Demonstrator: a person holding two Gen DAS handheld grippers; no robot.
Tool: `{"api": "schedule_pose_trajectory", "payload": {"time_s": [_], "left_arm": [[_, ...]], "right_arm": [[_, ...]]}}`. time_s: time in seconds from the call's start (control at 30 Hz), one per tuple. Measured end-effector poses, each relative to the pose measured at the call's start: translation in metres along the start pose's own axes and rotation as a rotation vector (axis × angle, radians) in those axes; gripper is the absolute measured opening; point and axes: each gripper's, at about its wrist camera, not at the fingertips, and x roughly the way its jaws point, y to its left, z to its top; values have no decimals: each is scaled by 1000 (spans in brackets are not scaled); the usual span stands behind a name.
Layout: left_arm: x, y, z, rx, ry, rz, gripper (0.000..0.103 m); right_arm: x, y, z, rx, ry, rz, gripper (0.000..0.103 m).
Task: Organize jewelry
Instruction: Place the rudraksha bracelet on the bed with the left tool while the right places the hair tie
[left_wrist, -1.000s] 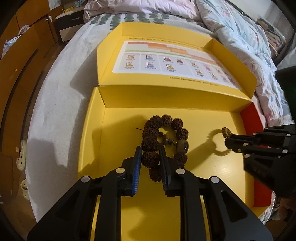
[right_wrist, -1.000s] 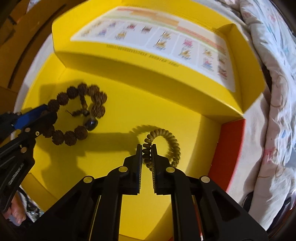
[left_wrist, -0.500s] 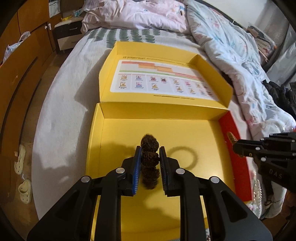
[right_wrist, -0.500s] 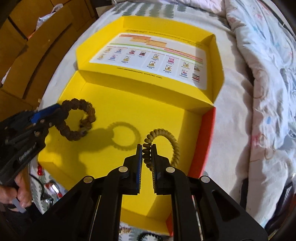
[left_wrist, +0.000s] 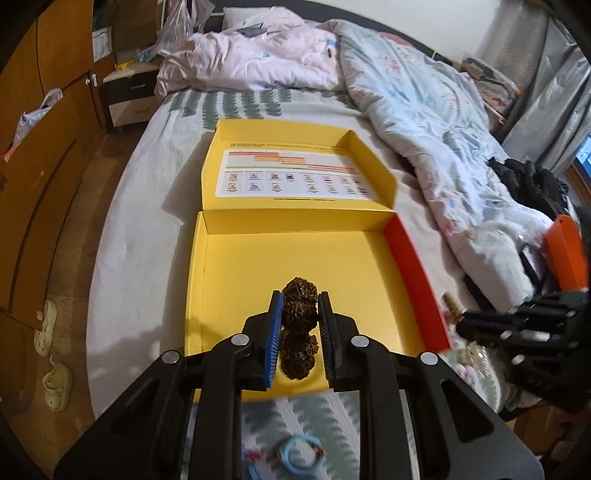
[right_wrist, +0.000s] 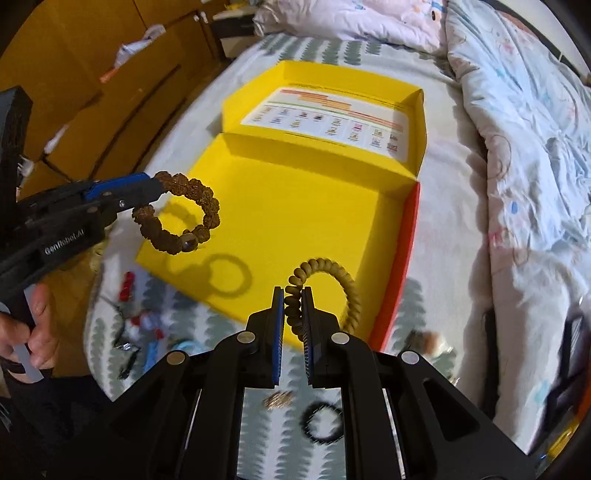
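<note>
Left gripper (left_wrist: 300, 325) clamps a dark bracelet (right_wrist: 177, 218) and right gripper (right_wrist: 293, 314) a tan one (right_wrist: 328, 284), both aloft over the empty box (right_wrist: 314, 206), so sorting has barely begun, with other jewelry (right_wrist: 321, 421) loose on the bed (right_wrist: 443, 258).

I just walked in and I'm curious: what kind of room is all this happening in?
Most likely a bedroom: a bed with a rumpled quilt, a nightstand, and wooden wardrobe doors alongside.

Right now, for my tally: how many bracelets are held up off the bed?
2: the dark knobbly bracelet in the left tongs, the tan coil bracelet in the right tongs. More lie on the bed.
</note>
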Motion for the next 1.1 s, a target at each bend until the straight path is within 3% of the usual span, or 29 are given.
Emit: {"api": "schedule_pose_trajectory", "payload": {"time_s": [0.27,0.53,0.7,1.0,1.1], "left_arm": [[-56,-33,-49,57,-37,-24,20],[-45,-52,-119,78,48,-59,20],[-25,-50,-147,65,118,-85,20],[-26,-50,-164,69,133,-141,20],[-9,-45,-169,65,163,-114,20]], "right_arm": [[-6,9,-70,24,4,25,10],[9,8,-122,51,40,2,10],[34,1,-133,81,59,-28,10],[84,-4,-119,113,92,-62,11],[93,-3,-115,102,103,-66,11]]}}
